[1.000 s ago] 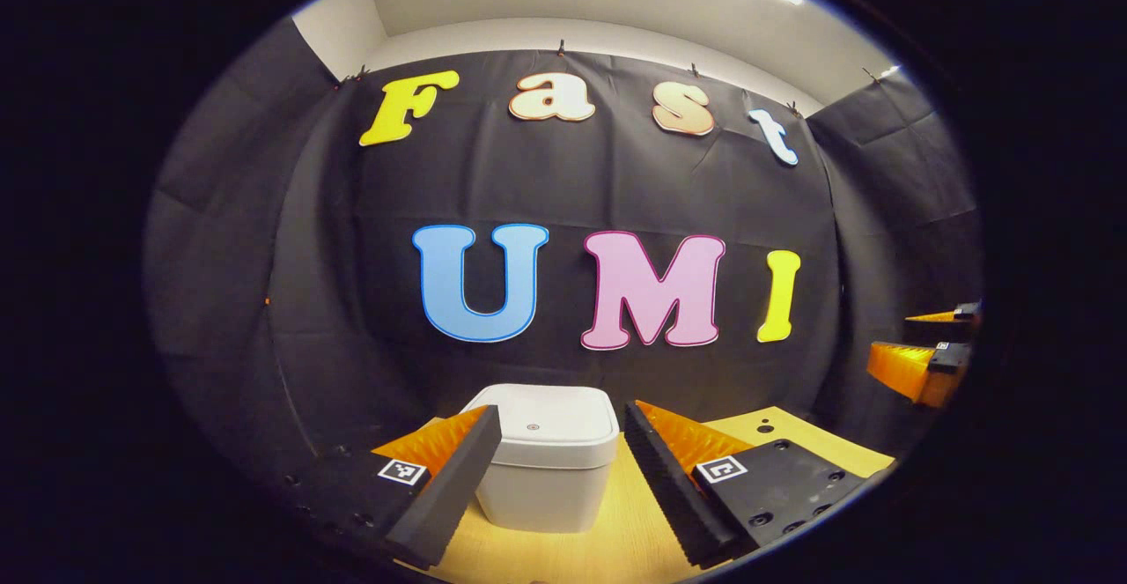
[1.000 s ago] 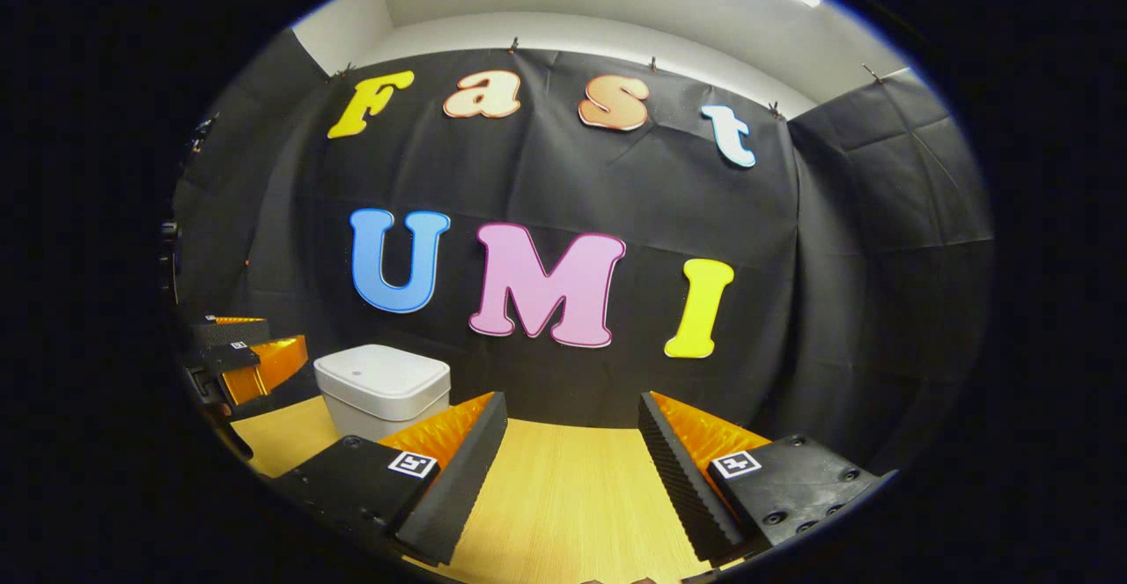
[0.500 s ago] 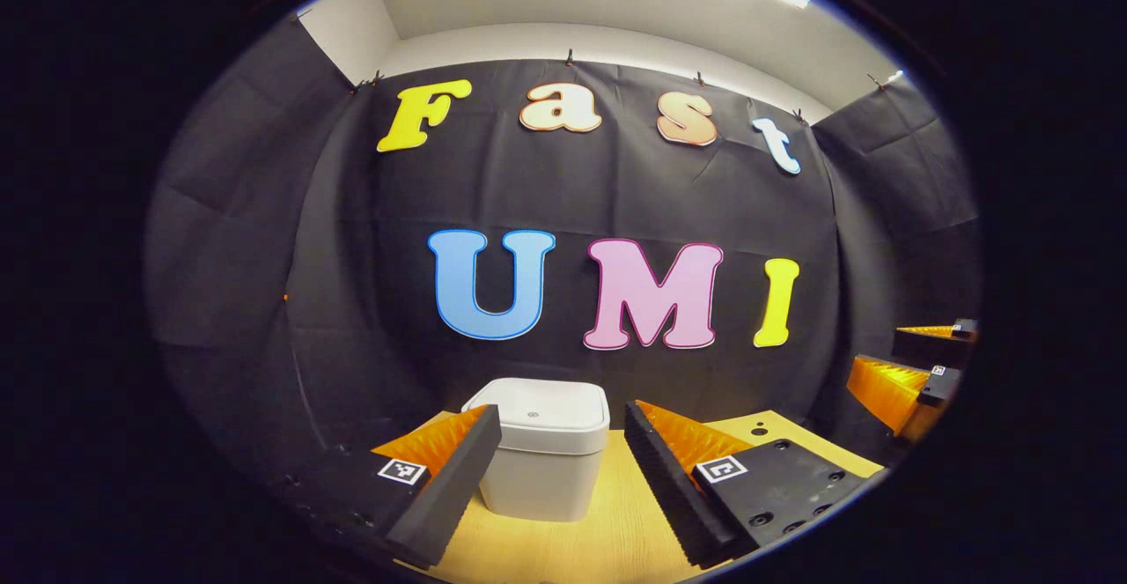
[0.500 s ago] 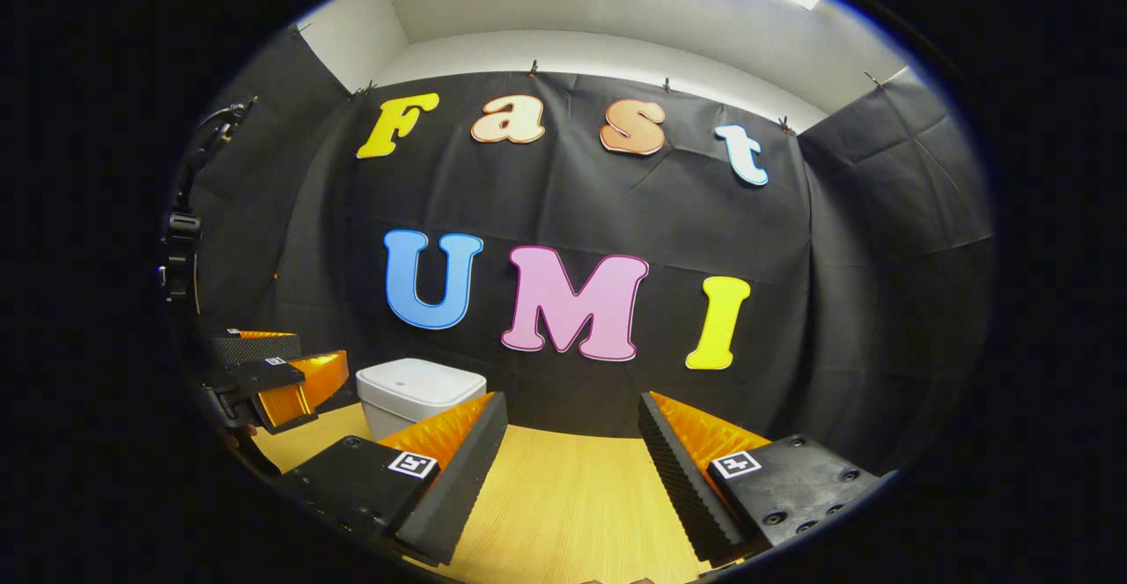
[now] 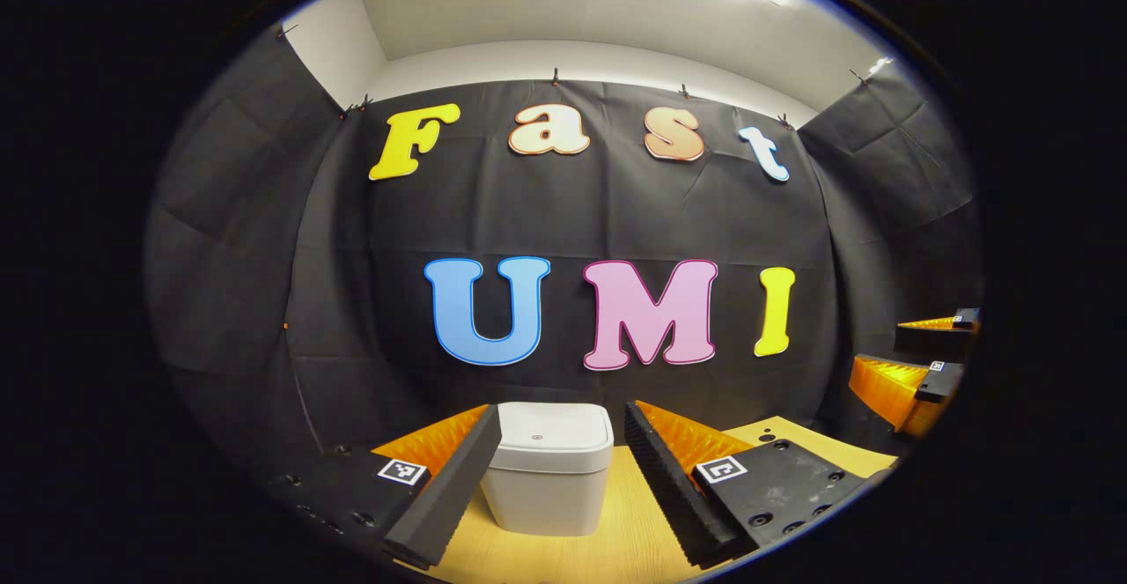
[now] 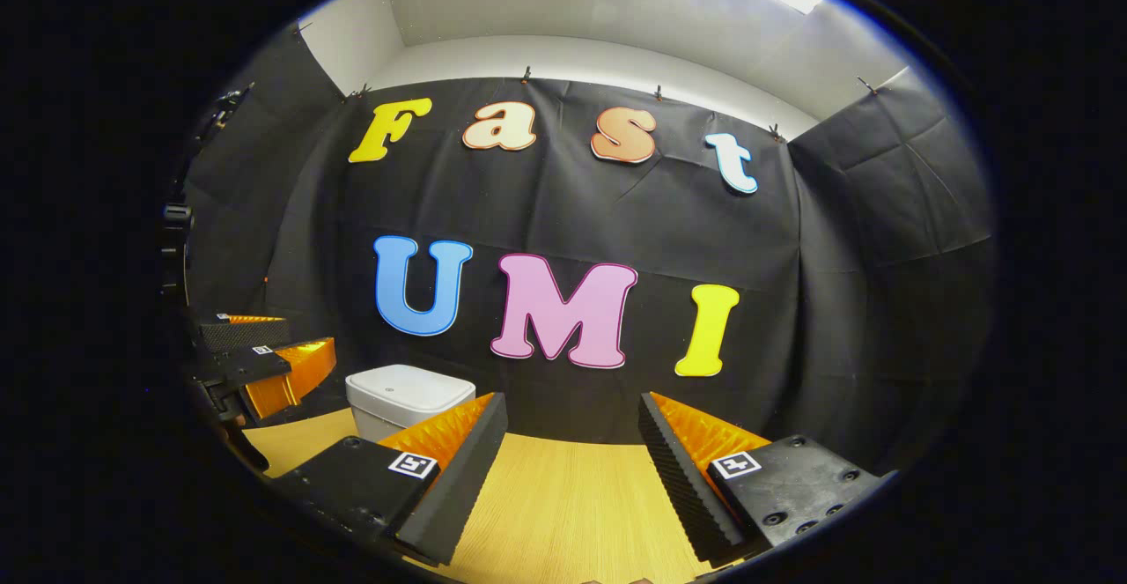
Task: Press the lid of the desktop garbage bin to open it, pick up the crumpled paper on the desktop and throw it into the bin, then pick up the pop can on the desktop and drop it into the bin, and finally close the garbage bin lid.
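A small white garbage bin (image 5: 548,469) with its lid down stands on the wooden desktop (image 5: 616,531) near the back wall. My left gripper (image 5: 563,478) is open, and the bin sits ahead of it, framed between its two fingers. In the right gripper view the same bin (image 6: 407,397) stands at the left, partly behind my right gripper's left finger. My right gripper (image 6: 572,469) is open over bare desktop with nothing between its fingers. The other gripper (image 6: 264,368) hangs at the far left of the right gripper view, and the right one (image 5: 916,364) shows at the right edge of the left gripper view.
The black cloth wall stands close behind the bin. The wooden desktop (image 6: 563,505) stretches from the bin to the right. A dark stand with cables (image 6: 180,240) rises at the far left of the right gripper view.
Both views have tilted up a little, so the bin sits lower in each. The bin looks slightly smaller, as both grippers have drawn back from it. The lid stays down.
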`<state>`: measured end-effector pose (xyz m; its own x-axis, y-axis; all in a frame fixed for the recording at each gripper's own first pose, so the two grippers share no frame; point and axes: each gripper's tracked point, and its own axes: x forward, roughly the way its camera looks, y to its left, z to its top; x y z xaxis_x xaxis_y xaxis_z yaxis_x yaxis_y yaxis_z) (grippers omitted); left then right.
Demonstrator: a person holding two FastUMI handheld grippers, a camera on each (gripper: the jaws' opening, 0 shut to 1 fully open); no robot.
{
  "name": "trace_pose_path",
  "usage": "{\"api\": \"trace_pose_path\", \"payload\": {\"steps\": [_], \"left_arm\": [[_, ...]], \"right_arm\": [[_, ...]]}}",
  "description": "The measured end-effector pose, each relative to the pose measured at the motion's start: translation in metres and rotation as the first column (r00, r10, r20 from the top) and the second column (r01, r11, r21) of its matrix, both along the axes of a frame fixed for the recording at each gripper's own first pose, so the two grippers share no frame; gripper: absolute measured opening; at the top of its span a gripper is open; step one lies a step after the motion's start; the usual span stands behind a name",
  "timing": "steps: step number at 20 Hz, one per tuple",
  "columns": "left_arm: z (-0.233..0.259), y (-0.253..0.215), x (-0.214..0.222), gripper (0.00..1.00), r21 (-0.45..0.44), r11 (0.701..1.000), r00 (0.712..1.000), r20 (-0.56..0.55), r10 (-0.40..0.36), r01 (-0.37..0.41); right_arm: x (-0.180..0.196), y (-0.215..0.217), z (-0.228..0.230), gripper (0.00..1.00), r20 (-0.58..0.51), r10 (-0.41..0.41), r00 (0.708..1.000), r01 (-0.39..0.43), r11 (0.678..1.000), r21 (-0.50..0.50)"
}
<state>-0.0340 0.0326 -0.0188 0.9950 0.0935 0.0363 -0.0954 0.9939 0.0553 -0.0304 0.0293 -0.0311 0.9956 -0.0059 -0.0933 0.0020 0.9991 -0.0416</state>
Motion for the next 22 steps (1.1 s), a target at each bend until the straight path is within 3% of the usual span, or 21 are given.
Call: {"api": "trace_pose_path", "payload": {"steps": [11,16,22], "left_arm": [[-0.012,0.005,0.000,0.95,-0.002,1.000,1.000,-0.024,-0.012,0.012],[-0.007,0.004,-0.002,0.95,0.060,0.998,1.000,0.002,-0.031,0.031],[-0.006,-0.001,0.002,0.96,0.053,0.997,0.999,-0.001,-0.054,0.054]], "right_arm": [[-0.001,0.000,-0.006,0.97,-0.012,-0.020,1.000,0.020,1.000,-0.006],[0.002,-0.004,-0.007,0.97,-0.008,-0.040,0.999,0.040,0.999,-0.014],[0.001,-0.003,-0.008,0.97,-0.009,-0.045,0.999,0.044,0.999,-0.022]]}}
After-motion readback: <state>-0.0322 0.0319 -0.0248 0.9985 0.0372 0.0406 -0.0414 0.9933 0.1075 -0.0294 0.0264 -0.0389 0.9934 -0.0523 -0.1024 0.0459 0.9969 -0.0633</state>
